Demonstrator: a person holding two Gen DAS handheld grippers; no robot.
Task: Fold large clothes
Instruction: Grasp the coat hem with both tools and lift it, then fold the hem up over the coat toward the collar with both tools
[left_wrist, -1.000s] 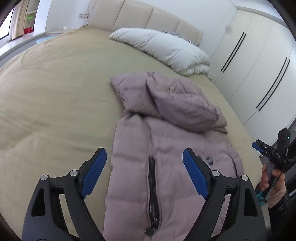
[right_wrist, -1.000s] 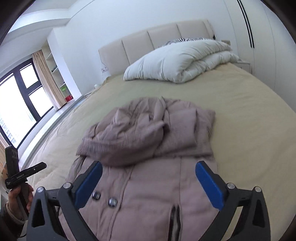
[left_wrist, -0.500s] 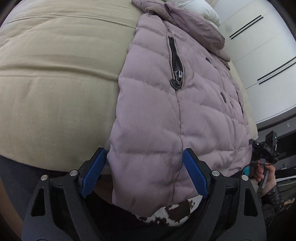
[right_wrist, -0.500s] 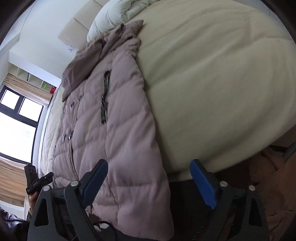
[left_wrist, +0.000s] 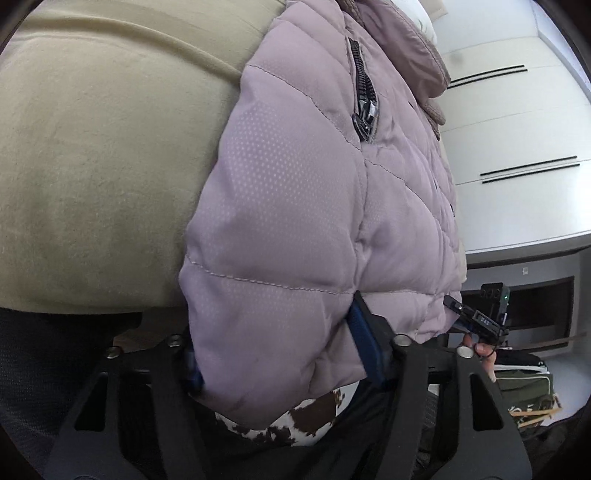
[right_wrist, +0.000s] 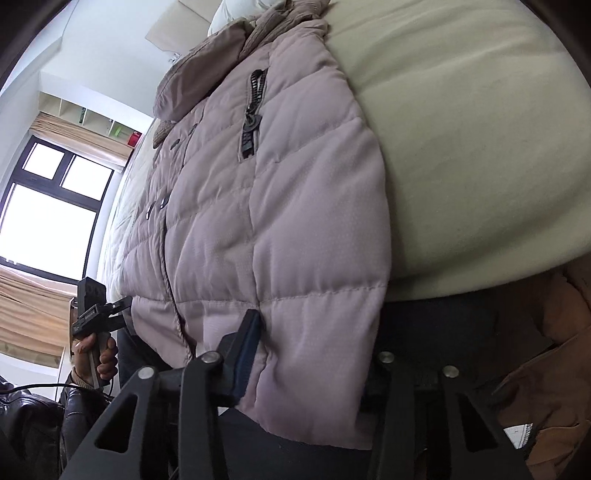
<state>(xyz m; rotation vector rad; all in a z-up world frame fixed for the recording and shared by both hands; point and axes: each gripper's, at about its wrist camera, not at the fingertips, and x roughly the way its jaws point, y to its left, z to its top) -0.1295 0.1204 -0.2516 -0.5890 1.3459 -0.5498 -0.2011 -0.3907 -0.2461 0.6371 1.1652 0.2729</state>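
Fingers (left_wrist: 364, 334) of both grippers pinch jacket (left_wrist: 295, 206) hem, bed (left_wrist: 92, 147) edge.

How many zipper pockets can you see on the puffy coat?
2. One zippered pocket shows in the left wrist view, the other in the right wrist view, on the mauve puffer coat. Others may be hidden.

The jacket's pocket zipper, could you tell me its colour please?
Black zipper on the mauve jacket; clearest in the right wrist view.
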